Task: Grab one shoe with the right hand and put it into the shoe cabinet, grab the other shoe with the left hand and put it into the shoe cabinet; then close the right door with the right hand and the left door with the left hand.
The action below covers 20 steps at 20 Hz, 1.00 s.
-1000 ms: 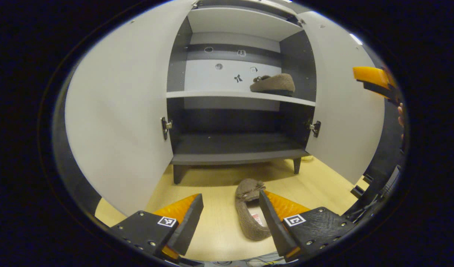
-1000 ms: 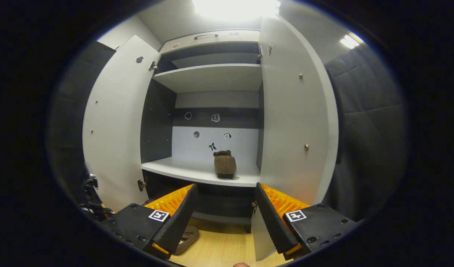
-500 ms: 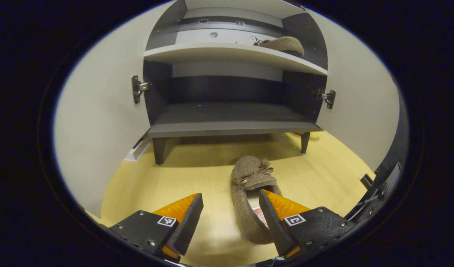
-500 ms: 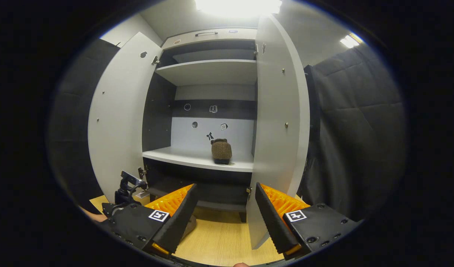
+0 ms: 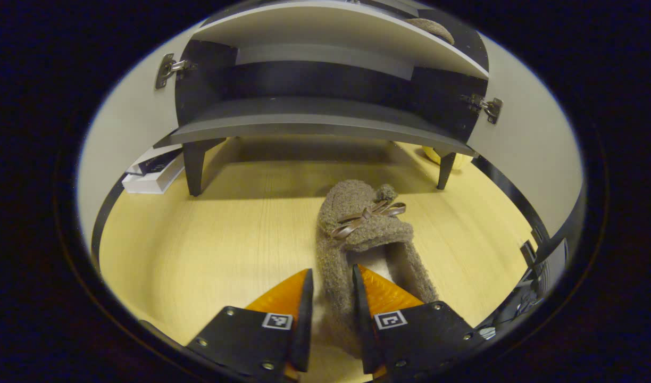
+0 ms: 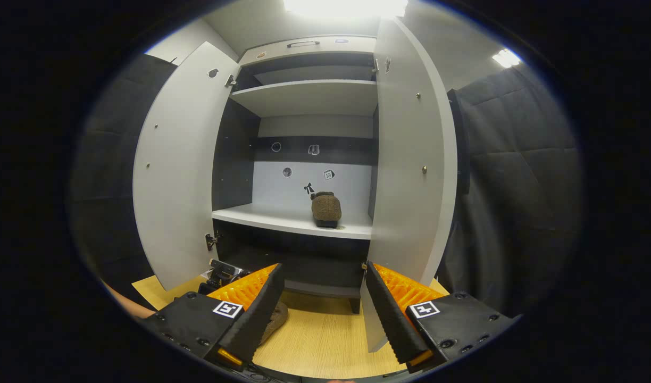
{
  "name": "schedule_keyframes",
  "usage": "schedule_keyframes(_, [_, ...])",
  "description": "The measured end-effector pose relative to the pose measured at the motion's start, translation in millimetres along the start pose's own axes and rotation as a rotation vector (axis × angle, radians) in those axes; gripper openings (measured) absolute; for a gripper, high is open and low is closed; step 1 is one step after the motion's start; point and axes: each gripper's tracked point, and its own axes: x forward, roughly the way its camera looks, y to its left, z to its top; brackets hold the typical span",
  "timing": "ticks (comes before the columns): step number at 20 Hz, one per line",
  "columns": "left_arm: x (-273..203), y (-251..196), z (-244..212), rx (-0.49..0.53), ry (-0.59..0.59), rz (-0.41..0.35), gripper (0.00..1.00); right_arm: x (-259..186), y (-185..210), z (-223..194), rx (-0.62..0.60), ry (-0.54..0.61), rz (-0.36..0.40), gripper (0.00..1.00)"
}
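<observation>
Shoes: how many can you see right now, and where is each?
2. One shoe lies on the floor, its side wall between the left gripper fingers. The other shoe sits on the cabinet's middle shelf.

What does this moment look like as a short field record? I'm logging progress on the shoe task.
shoe on floor: brown slipper on the wood floor, in front of the cabinet
left hand-held gripper: fingers closed on the slipper's side wall
shoe on shelf: on the white middle shelf
right hand-held gripper: open, empty
left door: open
right door: open
</observation>
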Motion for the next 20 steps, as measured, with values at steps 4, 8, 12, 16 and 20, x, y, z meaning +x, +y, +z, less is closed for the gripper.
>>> schedule_keyframes(4, [-7.0,8.7,13.2,0.039,-0.034,0.076,0.06,1.4,4.5,-2.1,0.004,0.009,0.013,0.98])
schedule_keyframes(8, [-12.3,12.6,42.9,0.012,-0.116,0.075,0.02,-1.3,9.4,-2.5,-0.008,0.008,0.030,0.98])
schedule_keyframes(12, [-40.8,13.2,77.5,0.015,-0.208,0.081,0.01,-2.9,14.3,-0.4,0.002,0.001,0.053,0.98])
schedule_keyframes(16, [-80.1,6.4,113.0,0.012,-0.314,0.086,0.01,-7.5,14.8,1.3,0.001,-0.012,0.062,0.98])
schedule_keyframes(20, [-111.2,3.7,140.9,-0.014,-0.413,0.070,0.01,-13.3,12.1,1.0,0.008,-0.014,0.068,0.98])
